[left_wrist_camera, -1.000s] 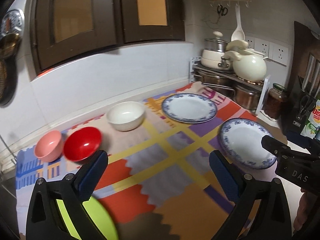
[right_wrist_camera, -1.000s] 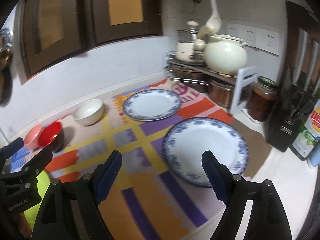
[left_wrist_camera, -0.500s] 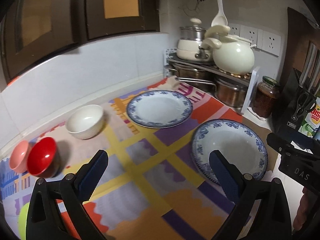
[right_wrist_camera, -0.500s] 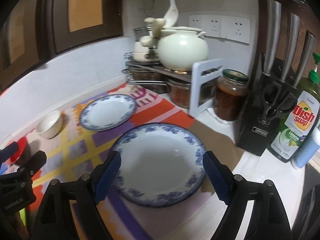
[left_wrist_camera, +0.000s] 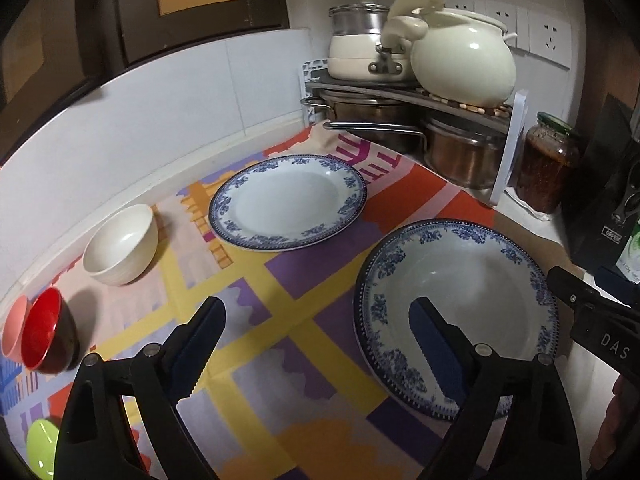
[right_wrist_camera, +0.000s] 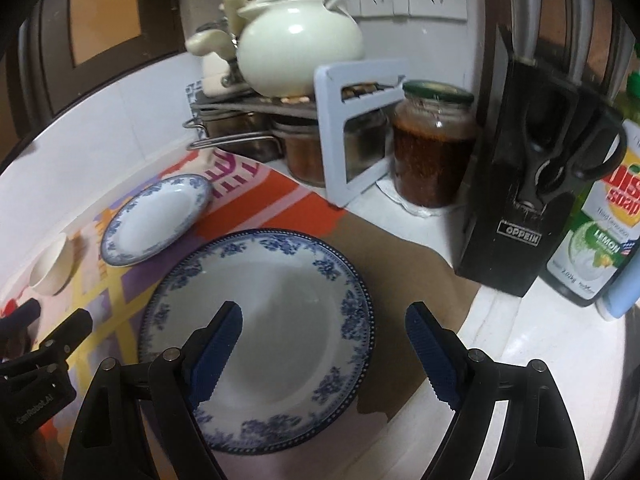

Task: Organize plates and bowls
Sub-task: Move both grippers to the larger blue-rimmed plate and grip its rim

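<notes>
Plates and bowls sit spread over the patterned mat on the worktop; the near blue-rimmed white ceramic plate lies flat at the mat's edge, face up, round, so no long axis. Right tongs stand apart astride its right rim, nothing clamped; left tongs are closing, its left rim between them untouched. Risk, as I judge: pads may slip on glaze, tipping it off the worktop or onto the far blue-rimmed plate.
</notes>
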Demonstrator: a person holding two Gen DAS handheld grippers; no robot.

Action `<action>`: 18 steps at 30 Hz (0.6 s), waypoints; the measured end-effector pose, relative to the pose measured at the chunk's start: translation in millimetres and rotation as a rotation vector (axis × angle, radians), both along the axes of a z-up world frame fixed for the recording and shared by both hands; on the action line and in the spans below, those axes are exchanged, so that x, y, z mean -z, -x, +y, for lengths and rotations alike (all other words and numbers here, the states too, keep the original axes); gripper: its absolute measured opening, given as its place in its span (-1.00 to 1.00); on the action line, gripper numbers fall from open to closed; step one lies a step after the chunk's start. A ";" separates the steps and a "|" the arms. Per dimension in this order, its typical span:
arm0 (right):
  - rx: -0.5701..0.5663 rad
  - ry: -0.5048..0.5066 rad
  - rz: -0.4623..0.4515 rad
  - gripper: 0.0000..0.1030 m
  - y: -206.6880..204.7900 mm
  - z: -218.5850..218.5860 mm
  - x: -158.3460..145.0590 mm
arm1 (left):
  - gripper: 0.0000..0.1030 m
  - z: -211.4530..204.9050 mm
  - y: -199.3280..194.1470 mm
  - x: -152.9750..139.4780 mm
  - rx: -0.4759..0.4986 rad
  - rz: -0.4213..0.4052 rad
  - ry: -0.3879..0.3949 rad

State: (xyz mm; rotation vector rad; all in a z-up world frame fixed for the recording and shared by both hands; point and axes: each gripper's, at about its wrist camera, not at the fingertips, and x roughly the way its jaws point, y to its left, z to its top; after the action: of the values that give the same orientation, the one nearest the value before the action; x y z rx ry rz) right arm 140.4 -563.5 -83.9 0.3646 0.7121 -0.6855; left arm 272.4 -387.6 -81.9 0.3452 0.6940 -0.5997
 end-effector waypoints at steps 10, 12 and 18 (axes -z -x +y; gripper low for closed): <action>0.021 -0.059 0.023 0.64 -11.6 -30.3 25.7 | 0.72 -36.0 -21.0 28.1 0.043 0.108 -0.016; 0.026 -0.062 0.033 0.64 -14.1 -34.6 30.9 | 0.65 -40.7 -24.3 34.9 0.042 0.127 -0.026; 0.023 -0.074 0.060 0.56 -20.3 -42.4 44.5 | 0.46 -52.9 -34.5 56.4 0.051 0.216 -0.044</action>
State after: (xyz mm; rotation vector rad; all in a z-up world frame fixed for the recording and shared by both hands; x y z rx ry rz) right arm 160.7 -605.9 -128.4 0.4218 0.7929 -0.6952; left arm 306.9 -440.4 -138.3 0.3432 0.9089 -0.6773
